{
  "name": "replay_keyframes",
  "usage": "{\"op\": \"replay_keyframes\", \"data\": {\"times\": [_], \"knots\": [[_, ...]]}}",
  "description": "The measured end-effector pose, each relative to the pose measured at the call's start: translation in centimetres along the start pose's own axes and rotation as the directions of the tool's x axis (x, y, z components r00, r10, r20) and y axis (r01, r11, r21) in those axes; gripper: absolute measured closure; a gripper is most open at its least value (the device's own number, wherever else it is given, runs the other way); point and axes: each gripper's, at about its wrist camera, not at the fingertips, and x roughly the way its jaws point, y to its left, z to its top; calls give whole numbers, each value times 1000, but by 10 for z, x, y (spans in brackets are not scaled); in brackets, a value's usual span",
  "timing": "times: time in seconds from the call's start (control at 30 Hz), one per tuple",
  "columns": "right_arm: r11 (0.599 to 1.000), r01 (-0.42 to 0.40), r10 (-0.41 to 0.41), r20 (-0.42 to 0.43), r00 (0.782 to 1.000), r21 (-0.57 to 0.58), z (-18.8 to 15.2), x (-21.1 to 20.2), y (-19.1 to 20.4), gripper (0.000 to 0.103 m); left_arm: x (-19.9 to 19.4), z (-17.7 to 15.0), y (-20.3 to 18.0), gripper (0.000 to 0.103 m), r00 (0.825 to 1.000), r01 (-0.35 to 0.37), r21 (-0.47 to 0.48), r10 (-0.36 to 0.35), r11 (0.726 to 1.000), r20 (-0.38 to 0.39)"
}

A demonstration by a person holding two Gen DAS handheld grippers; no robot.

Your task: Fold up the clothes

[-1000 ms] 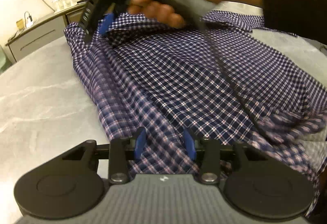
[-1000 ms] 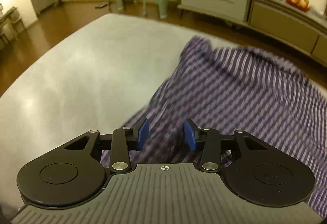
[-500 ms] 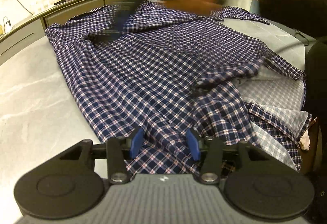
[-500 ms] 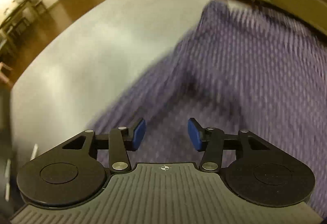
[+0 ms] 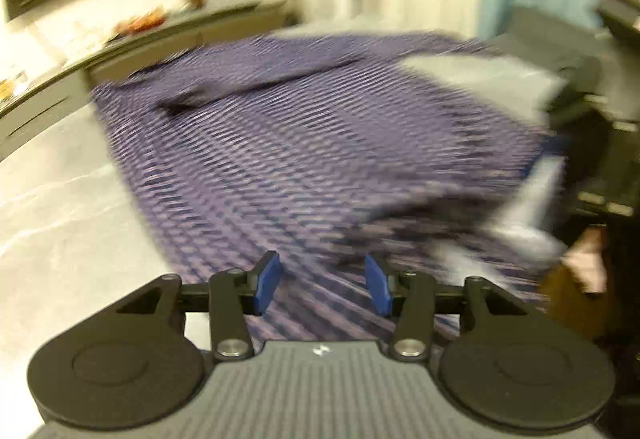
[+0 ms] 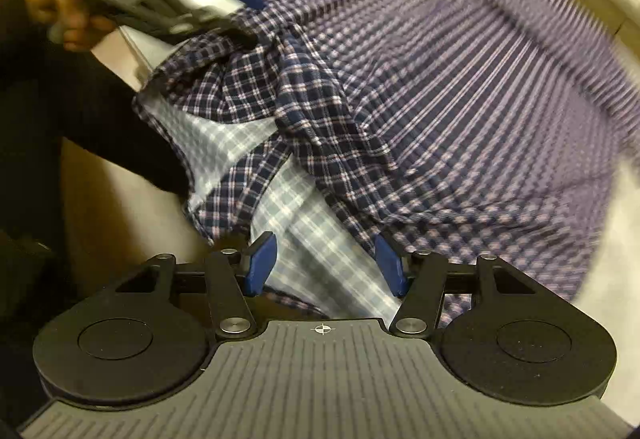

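Marble table (image 5: 52, 199) | plaid shirt (image 6: 440, 99) motion-blurred | left gripper (image 5: 322, 281) spread, empty | right gripper (image 6: 326, 265) spread, empty

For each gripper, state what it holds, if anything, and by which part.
Neither holds anything. The left gripper and right gripper both hang open over the plaid shirt, no cloth pinched between their fingers.
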Motion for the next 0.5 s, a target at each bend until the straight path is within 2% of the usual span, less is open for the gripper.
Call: {"op": "replay_keyframes", "data": {"times": [0.1, 0.17, 0.2, 0.27, 0.33, 0.37, 0.4, 0.47, 0.5], "knots": [[997, 61, -56, 90, 994, -47, 5, -4, 17, 44, -7, -21, -38, 43, 1000, 8, 72, -10, 997, 28], [992, 108, -101, 98, 990, -72, 12, 10, 24, 51, -1, -28, -57, 43, 998, -58, 123, 55, 991, 25], [991, 110, -102, 90, 991, -82, 15, 21, 25, 58, 3, -30, -63, 44, 995, -102, 145, 99, 984, 30], [989, 114, -106, 80, 991, -93, 17, 34, 28, 64, 10, -31, -70, 46, 985, -174, 173, 170, 969, 40], [986, 140, -130, 102, 986, -96, 18, 35, 28, 78, 14, -29, -65, 61, 978, -209, 160, 204, 965, 45], [985, 148, -139, 105, 985, -87, 18, 33, 26, 96, 13, -27, -60, 73, 976, -217, 136, 212, 967, 46], [987, 145, -136, 114, 984, -73, 17, 28, 25, 99, 10, -26, -54, 84, 977, -211, 105, 207, 972, 47], [991, 123, -115, 127, 985, -57, 11, 13, 23, 101, 0, -25, -46, 93, 980, -193, 51, 190, 980, 58], [993, 106, -98, 130, 987, -55, 6, 4, 23, 102, -6, -25, -44, 93, 979, -193, 31, 190, 981, 69]]}}
